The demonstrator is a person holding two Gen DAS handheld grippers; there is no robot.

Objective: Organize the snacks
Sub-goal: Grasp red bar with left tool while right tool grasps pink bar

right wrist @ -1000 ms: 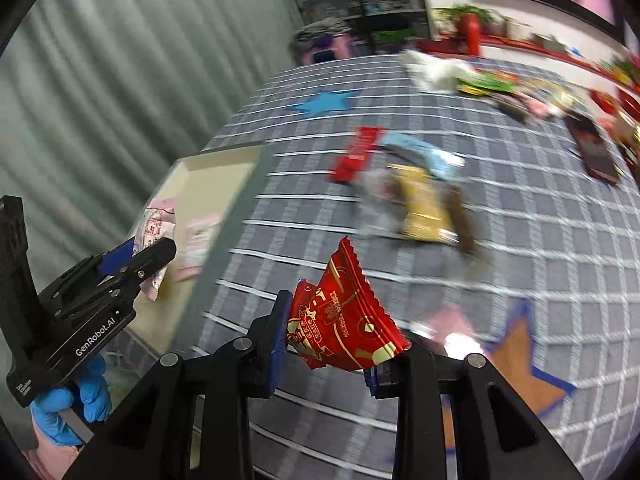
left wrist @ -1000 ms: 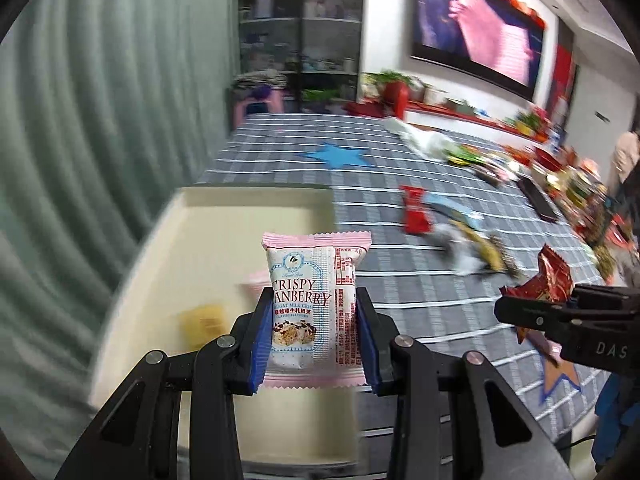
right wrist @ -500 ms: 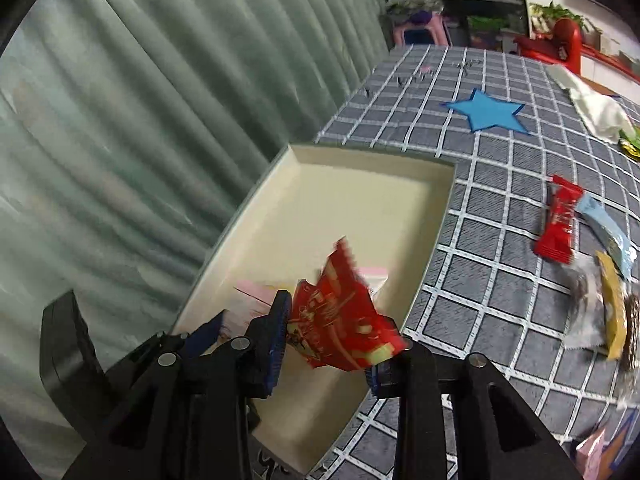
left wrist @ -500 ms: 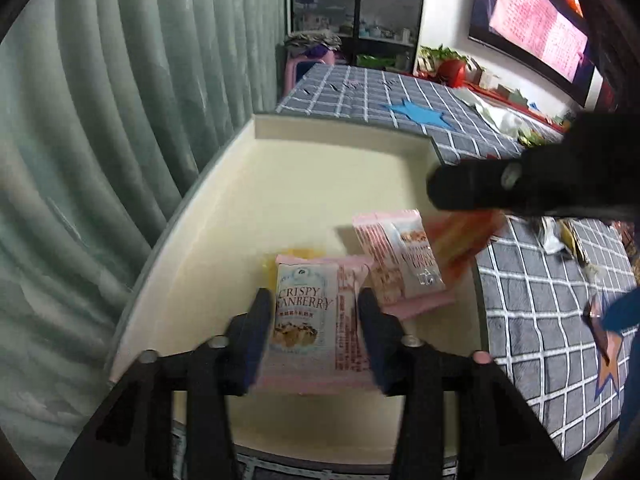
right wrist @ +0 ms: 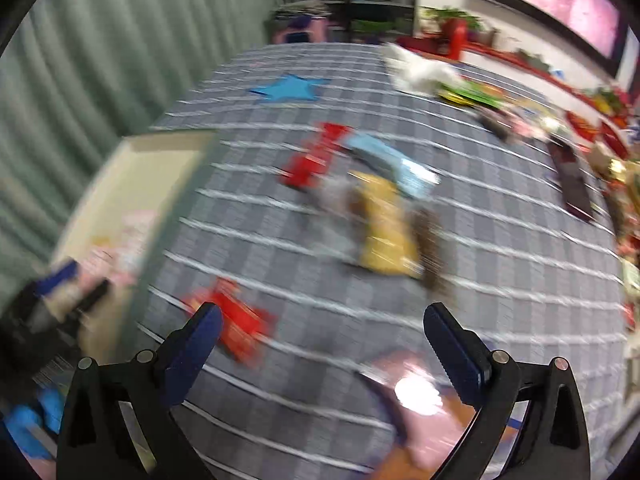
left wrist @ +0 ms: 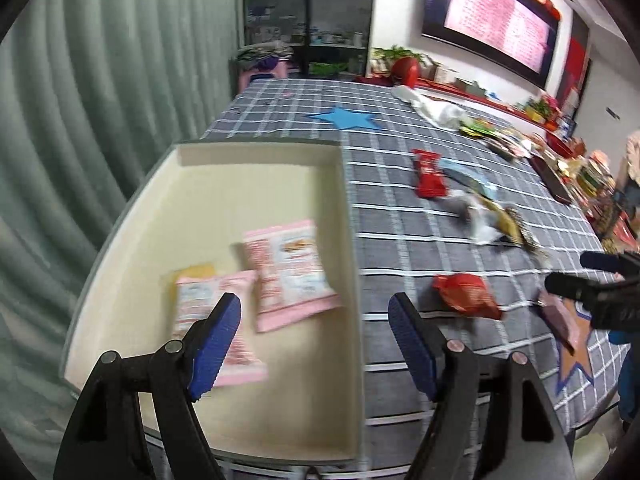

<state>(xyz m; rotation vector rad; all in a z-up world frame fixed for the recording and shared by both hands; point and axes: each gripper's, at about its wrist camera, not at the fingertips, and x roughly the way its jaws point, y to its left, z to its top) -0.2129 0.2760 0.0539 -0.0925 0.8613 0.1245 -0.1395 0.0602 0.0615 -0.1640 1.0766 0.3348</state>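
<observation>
- The left gripper [left wrist: 314, 340] is hanging over the cream tray [left wrist: 256, 160] with its jaws wide apart and nothing between them; they have just been opening.
- The pink cranberry crisp packet [left wrist: 218, 332] is lying flat on the tray floor just under the left blue pad, partly covering a yellow packet [left wrist: 195, 271] and sitting beside a second pink packet [left wrist: 290, 270].
- The right gripper [right wrist: 322, 344] is standing fully spread and empty over the grey checked tablecloth [left wrist: 400, 240]; its jaws have just been opening too.
- The red foil snack [left wrist: 466, 290] is lying on the cloth just outside the tray's right wall, not in the tray, so that drop looks to me like a miss.
- To do this step well, I would bring one gripper back over the red foil snack, pinch it across its crinkled middle, carry it clear over the wall, and open only once it is above the tray floor.
- Further snacks are waiting in a cluster farther up the cloth: a red bar [left wrist: 430, 174], a light blue wrapper [right wrist: 390, 162] and a yellow packet with brown ends [right wrist: 386, 232].
- Motion blur is washing out the print on both pink packets, so no wording is readable on them now.
- The big wall screen [left wrist: 492, 16] is showing lines of text, too small to read.
- Blue star shapes [left wrist: 344, 118] are marking the cloth.
</observation>
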